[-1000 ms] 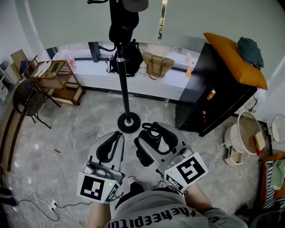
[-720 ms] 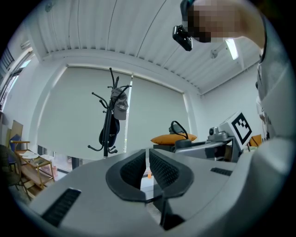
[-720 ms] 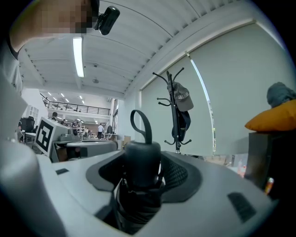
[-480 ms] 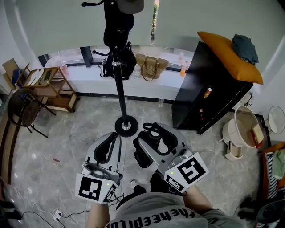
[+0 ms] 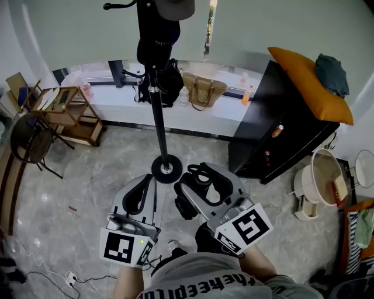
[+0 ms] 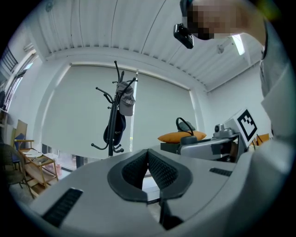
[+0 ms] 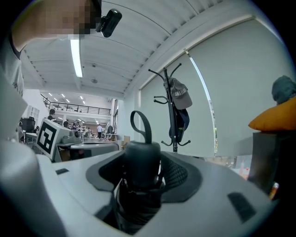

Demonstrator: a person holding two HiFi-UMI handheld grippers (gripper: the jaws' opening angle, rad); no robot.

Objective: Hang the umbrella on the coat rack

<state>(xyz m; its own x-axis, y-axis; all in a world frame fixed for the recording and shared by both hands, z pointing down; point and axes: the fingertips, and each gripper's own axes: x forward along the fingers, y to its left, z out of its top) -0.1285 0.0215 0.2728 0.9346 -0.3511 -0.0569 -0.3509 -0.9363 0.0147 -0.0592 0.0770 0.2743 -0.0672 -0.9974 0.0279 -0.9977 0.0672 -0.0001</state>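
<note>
While standing short of the coat rack (image 5: 159, 117), best to step closer and lift high, aiming for a bare hook (image 5: 115, 5) clear of the cap (image 5: 175, 7) hung there. Hold the right gripper (image 5: 203, 178) clamped firmly on the folded umbrella (image 7: 138, 180), low near the rack's base; leave the left gripper (image 5: 147, 188), closed on nothing, alongside. Points handle end toward the rack, long axis along the jaws, wrist loop (image 7: 140, 124) leading.

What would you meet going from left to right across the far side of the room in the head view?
Dark chair → wooden shelf → coat rack → tan handbag → black cabinet.
</note>
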